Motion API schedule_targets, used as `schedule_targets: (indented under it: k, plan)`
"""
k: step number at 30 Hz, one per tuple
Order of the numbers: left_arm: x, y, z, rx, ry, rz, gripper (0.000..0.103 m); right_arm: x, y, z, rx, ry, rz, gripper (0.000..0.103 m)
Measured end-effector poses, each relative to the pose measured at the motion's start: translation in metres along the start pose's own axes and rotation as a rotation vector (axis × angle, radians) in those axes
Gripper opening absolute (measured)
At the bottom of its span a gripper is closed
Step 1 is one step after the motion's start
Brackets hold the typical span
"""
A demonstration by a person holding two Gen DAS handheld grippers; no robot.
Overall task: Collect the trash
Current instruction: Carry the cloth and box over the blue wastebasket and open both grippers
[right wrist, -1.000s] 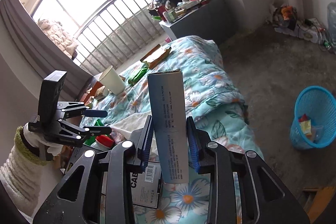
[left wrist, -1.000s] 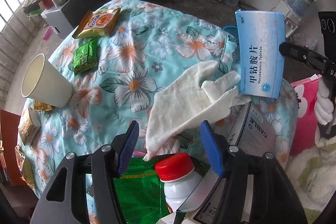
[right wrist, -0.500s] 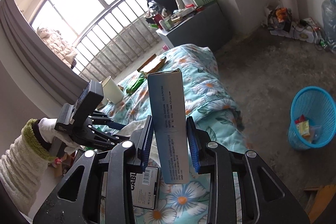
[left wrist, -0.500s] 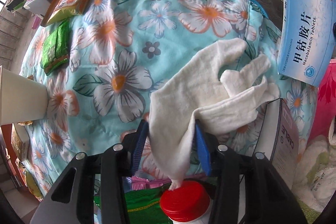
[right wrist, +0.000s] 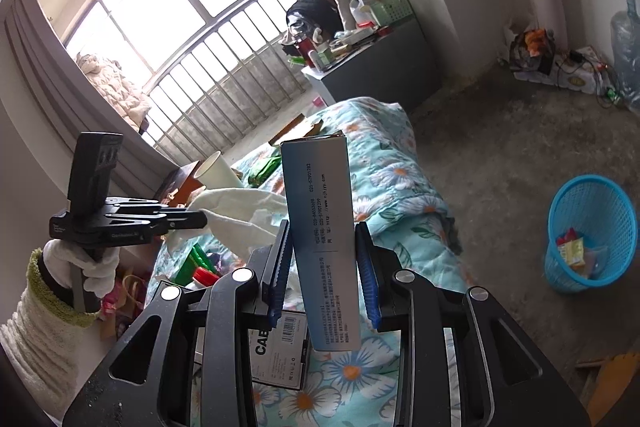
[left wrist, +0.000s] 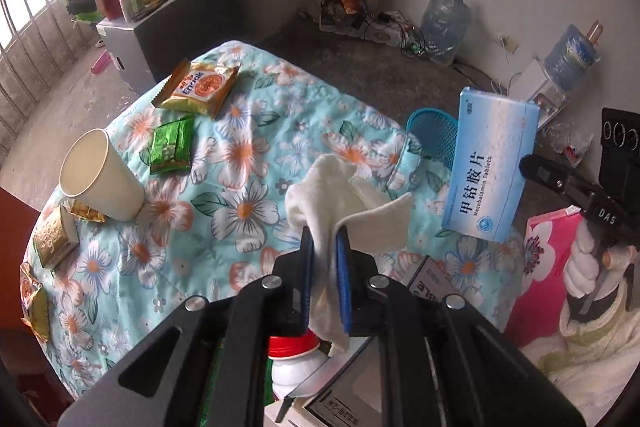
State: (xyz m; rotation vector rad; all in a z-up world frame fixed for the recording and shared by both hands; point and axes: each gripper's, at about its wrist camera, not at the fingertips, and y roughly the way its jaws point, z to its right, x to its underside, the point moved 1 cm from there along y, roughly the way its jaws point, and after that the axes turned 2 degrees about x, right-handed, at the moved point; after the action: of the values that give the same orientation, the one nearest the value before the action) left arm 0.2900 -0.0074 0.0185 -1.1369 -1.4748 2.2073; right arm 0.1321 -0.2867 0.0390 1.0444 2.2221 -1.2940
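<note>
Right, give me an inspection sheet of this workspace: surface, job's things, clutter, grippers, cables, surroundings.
Surface: floral quilt over a table, littered.
Job's things: white cloth lifted off the quilt; blue tablet box held upright; blue bin on the floor, some trash inside.
Clutter: paper cup on its side, yellow snack packet, green packet, red-capped bottle, cable box.
Grippers: left gripper has just closed, pads pinching the cloth; right gripper clamped on the tablet box.
Cables: tangle of wires by the far wall.
Surroundings: barred window, grey cabinet, water jugs.
</note>
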Motion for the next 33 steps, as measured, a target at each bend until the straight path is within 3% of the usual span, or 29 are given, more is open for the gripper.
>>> schedule_targets:
  k: [6,10,13,19,33]
  plan:
    - [0.026,-0.054,0.036,-0.039,-0.044,0.215,0.011,0.005,-0.011,-0.009,-0.017,-0.028,0.013,0.029]
    - [0.047,-0.070,0.059,-0.098,-0.060,0.304,0.011,0.005,-0.016,-0.015,-0.012,-0.065,0.024,0.029]
    - [0.062,-0.073,0.068,-0.092,-0.097,0.344,0.011,0.007,-0.020,-0.018,0.005,-0.082,0.025,0.029]
    - [0.073,-0.060,0.090,-0.090,-0.143,0.381,0.011,0.008,-0.030,-0.021,0.024,-0.097,0.040,0.029]
    - [0.058,-0.044,0.126,-0.198,-0.046,0.388,0.011,0.011,-0.043,-0.014,0.074,-0.090,0.069,0.029]
